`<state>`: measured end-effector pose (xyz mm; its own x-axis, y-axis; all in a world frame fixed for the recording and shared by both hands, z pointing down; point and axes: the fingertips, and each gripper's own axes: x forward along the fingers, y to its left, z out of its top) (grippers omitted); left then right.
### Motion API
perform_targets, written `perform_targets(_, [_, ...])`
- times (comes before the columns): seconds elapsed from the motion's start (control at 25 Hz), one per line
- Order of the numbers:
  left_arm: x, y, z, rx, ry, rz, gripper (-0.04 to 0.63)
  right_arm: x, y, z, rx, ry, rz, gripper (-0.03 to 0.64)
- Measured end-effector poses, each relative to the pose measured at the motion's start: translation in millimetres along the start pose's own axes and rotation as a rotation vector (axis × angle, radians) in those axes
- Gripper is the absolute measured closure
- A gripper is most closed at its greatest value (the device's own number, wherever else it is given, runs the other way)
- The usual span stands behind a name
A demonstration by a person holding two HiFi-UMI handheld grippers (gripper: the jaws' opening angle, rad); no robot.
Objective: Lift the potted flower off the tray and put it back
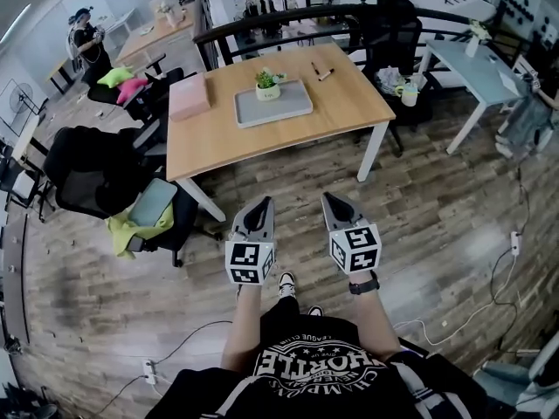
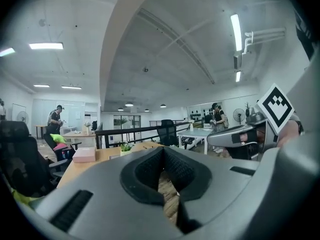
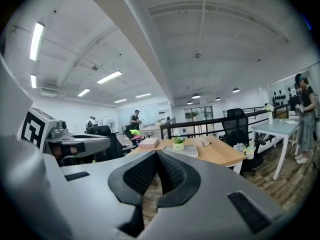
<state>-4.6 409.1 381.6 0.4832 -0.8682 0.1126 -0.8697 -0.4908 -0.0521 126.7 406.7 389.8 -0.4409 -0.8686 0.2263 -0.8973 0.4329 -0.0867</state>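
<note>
The potted flower (image 1: 267, 84), a small green plant in a pale pot, stands on a grey tray (image 1: 278, 108) on the wooden table (image 1: 288, 133). Both grippers hover over the floor well short of the table's near edge. My left gripper (image 1: 259, 206) and my right gripper (image 1: 334, 201) are side by side, both shut and holding nothing. In the left gripper view the potted flower (image 2: 125, 147) shows far off above the closed jaws. In the right gripper view the potted flower (image 3: 178, 143) and tray (image 3: 186, 152) lie ahead beyond the closed jaws.
A pink box (image 1: 189, 97) lies left of the tray, and two pens (image 1: 320, 71) lie at the table's far right. Black office chairs (image 1: 96, 177) stand at the table's left. A white table (image 1: 476, 68) stands to the right. Cables (image 1: 489, 299) trail over the wooden floor.
</note>
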Motion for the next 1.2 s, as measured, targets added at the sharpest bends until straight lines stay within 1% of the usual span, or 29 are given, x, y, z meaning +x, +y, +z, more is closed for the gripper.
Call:
perform_targets(0.12, [12,17,3,-0.01,-0.009,0.014,0.58,19,-3,6,-0.009,0.012,0.003,0.598])
perform_targets(0.24, [21,34,0,-0.022,0.0,0.018,0.58,39,-1,7,-0.012,0.029,0.008,0.597])
perform_targets(0.6, [42,92,-3,-0.053,0.002,0.048,0.58,97,15,22,-0.045,0.041,0.039,0.597])
perform_targets(0.88, [60,122,-8,-0.071,0.002,0.036,0.58,131,21,25,-0.06,0.062,0.034,0.598])
perform_targets(1.2, [80,163,-12,-0.081,-0.003,0.032,0.58,177,35,30,-0.08,0.072,0.051,0.597])
